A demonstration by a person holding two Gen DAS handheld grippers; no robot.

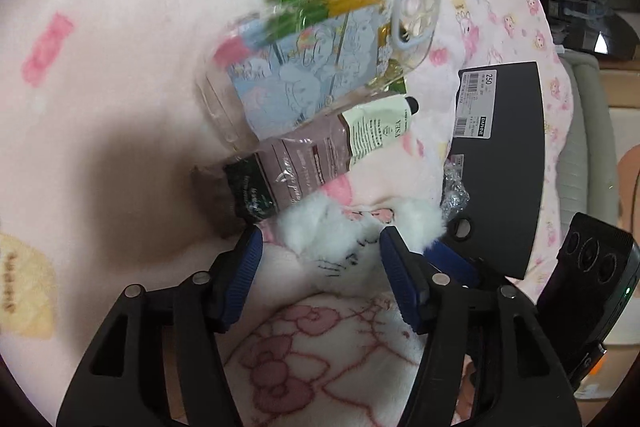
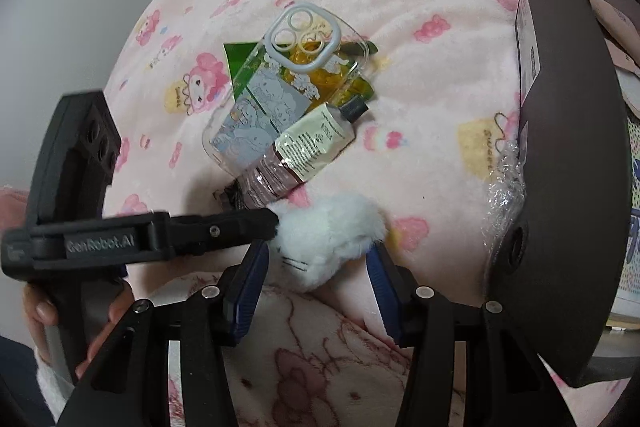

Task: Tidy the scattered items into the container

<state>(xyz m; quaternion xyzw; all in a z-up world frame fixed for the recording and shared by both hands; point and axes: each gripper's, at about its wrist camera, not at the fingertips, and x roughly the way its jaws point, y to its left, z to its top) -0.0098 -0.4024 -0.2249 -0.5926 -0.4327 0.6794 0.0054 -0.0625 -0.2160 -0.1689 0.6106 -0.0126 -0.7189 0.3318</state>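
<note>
Right now the scattered things sit in a loose pile on the pink blanket (image 2: 420, 75): a clear phone case (image 2: 276, 87) leans on a green packet (image 2: 240, 57), and a cream tube (image 2: 316, 143) lies at the case's 5 o'clock. A white fluffy toy (image 2: 328, 239) lies just below the pile, at 6 o'clock. The dark box (image 2: 568, 187), which looks like the container, stands off at 3 o'clock, well apart from the pile.

The left hand-held gripper (image 1: 320, 247) is open, with the fluffy toy's edge between its jaws but not squeezed. The right hand-held gripper (image 2: 316, 259) is open too, with the toy just ahead of it.

Both are close to the same toy, so they could bump. The case is tilted, so a push on the tube might make it slide off. The blanket is soft and could get pinched with the toy.
</note>
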